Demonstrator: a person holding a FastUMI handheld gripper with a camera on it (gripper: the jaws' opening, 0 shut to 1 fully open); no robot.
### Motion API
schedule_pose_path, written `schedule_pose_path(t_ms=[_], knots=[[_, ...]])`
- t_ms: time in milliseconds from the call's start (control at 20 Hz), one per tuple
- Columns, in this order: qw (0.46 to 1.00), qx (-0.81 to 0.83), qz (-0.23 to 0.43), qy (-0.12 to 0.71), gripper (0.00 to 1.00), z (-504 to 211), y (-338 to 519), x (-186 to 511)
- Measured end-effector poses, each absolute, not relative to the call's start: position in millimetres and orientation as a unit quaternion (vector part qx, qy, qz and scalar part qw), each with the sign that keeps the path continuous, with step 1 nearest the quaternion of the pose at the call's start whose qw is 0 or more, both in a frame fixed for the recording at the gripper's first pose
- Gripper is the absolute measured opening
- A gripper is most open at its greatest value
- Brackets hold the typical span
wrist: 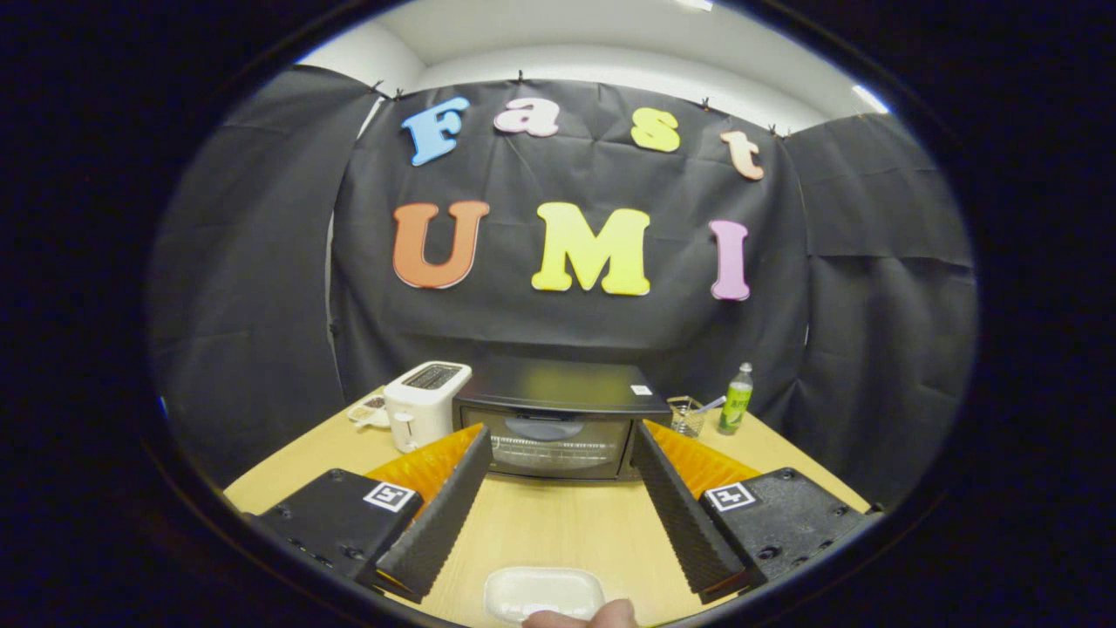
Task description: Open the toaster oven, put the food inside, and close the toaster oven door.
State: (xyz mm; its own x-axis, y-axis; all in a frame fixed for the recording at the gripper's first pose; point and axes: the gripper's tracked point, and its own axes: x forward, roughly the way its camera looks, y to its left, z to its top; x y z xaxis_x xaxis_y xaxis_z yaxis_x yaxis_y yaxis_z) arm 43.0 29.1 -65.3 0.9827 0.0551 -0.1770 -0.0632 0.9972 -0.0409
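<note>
Closest to me, below and between the bases of my claw's fingers, I see a white rectangular dish [544,591] lying flat on the bench [558,523], with a fingertip [582,617] of a person touching its near edge. I cannot tell whether anything lies in the dish.

My claw [558,440] hangs above the bench with its fingers spread wide apart and nothing held between them. Bare wooden bench top fills the gap between the fingers.

Straight ahead, just beyond the fingertips and framed between them, sits the black toaster oven [558,419]. Its glass door [558,447] faces me and stands closed, with a wire rack faintly visible behind the glass. The two fingertips line up with the left and right ends of the door, but I see no contact with it.

Left of the oven, just beside it, stands a white pop-up toaster [425,403], and past that a small white plate [370,411] with something brown on it. Right of the oven I see a clear glass [687,416] holding a utensil, and just beyond that an upright green bottle [737,399].
</note>
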Motion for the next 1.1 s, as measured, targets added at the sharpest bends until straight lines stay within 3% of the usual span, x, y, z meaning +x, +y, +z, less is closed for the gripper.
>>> schedule_pose_path(t_ms=[250, 550, 1100], knots=[[0.998, -0.010, -0.003, 0.060, 1.00, -44, 6, -15], [0.998, 0.009, 0.026, 0.051, 1.00, -28, 26, -57], [0.998, 0.031, 0.020, 0.047, 1.00, -29, 20, -63]])
